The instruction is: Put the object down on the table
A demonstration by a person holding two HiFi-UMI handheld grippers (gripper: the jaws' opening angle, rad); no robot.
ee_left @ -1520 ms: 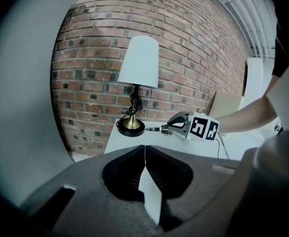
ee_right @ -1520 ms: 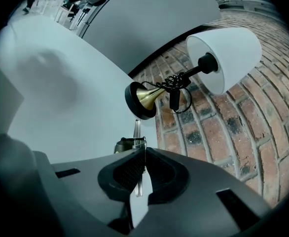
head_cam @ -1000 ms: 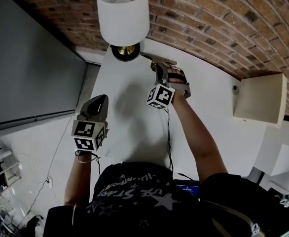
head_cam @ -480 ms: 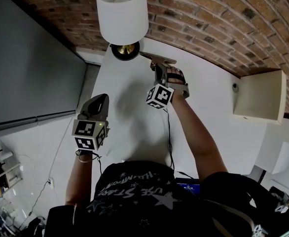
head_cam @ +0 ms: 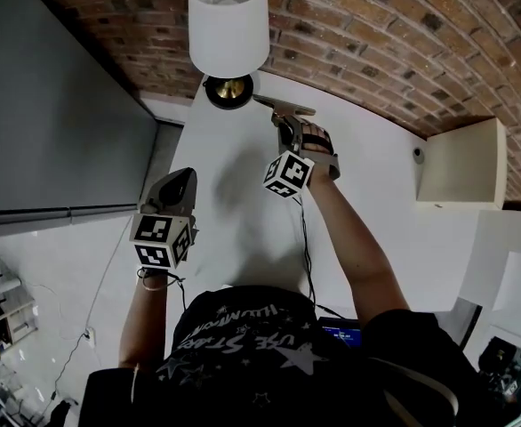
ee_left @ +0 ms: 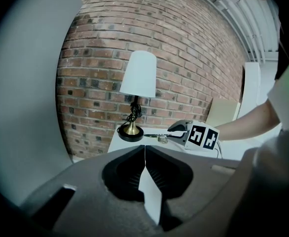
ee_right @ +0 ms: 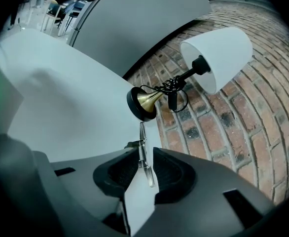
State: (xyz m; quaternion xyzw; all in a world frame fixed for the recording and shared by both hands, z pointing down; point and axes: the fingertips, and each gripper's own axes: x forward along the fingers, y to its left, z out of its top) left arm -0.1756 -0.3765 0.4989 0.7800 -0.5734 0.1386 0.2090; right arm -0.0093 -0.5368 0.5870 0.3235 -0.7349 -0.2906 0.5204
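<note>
My right gripper (head_cam: 287, 132) is shut on a thin metal clip with a spring (head_cam: 284, 107), held over the far end of the white table (head_cam: 243, 212). In the right gripper view the clip (ee_right: 141, 132) sticks out past the jaws (ee_right: 144, 152) towards the lamp base (ee_right: 145, 104). From the left gripper view, the clip (ee_left: 157, 136) juts from the right gripper (ee_left: 181, 131), just above the table top. My left gripper (head_cam: 180, 181) hovers at the table's left edge, shut (ee_left: 145, 151) and holding nothing.
A table lamp with a white shade (head_cam: 228, 20) and a brass base (head_cam: 229, 90) stands at the table's far end against a brick wall (head_cam: 376, 34). A cream box (head_cam: 460, 172) sits at the right. A thin cable (head_cam: 305, 247) runs along the table.
Both grippers have hardly moved and the clip stays in the right jaws. The head view has shifted slightly, so the lamp sits a little further right in the picture.
</note>
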